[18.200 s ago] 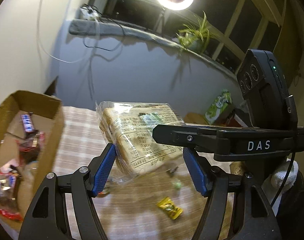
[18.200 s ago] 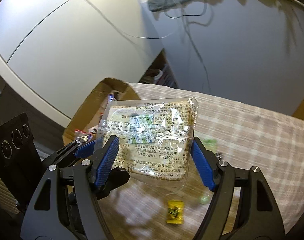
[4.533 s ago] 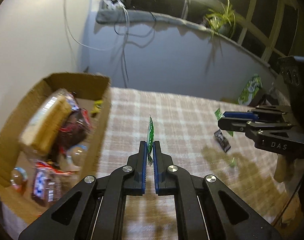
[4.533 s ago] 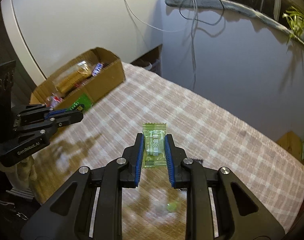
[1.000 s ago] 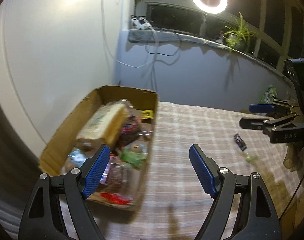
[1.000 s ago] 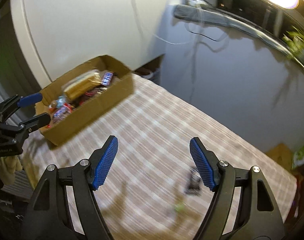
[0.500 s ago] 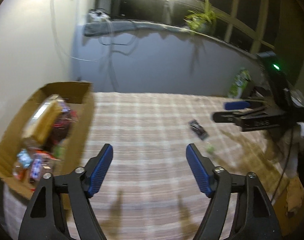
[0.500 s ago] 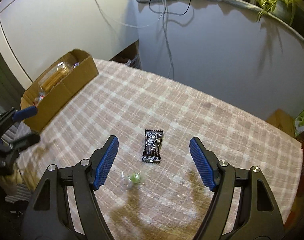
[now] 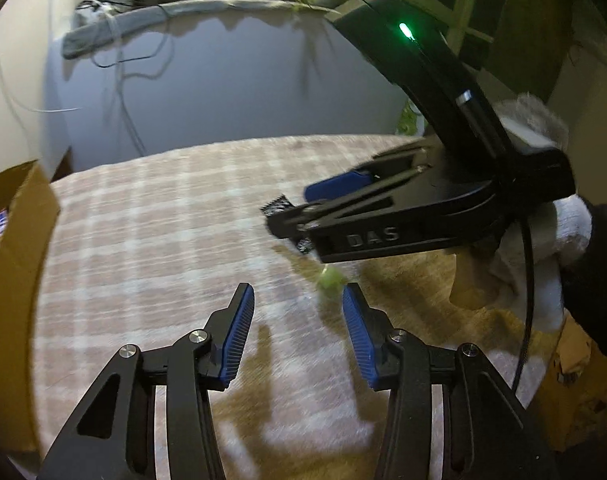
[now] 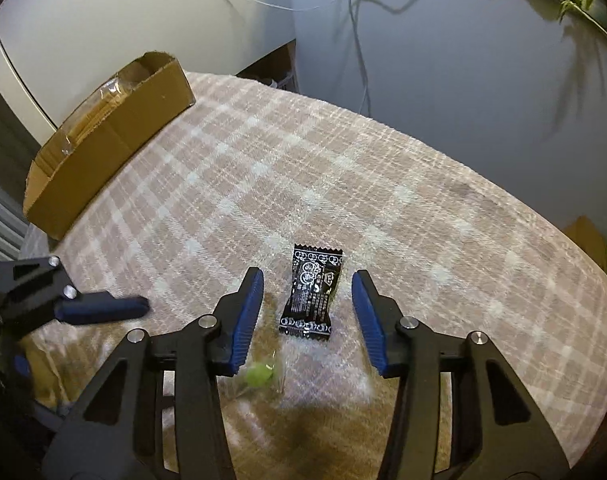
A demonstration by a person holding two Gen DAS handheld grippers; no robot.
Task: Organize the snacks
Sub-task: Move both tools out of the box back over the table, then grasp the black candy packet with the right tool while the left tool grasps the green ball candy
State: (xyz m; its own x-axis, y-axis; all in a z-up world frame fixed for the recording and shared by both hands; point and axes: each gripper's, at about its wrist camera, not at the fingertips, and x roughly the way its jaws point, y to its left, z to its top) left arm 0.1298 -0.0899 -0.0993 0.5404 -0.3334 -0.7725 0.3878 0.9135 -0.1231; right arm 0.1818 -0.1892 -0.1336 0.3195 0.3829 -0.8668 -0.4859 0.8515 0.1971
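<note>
Cardboard box at 10 o'clock on the checked tablecloth already holds several snacks, so most of the sorting seems done. Two pieces are left: a black candy packet, lying between the wide-spread fingers of the right gripper, and a small green candy just beside the open, empty left gripper, at its 1 o'clock.

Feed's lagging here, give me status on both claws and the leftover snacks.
Both claws open, empty. Right claw straddles black packet, not touching. Left claw nears green candy. Nothing in the way.
</note>
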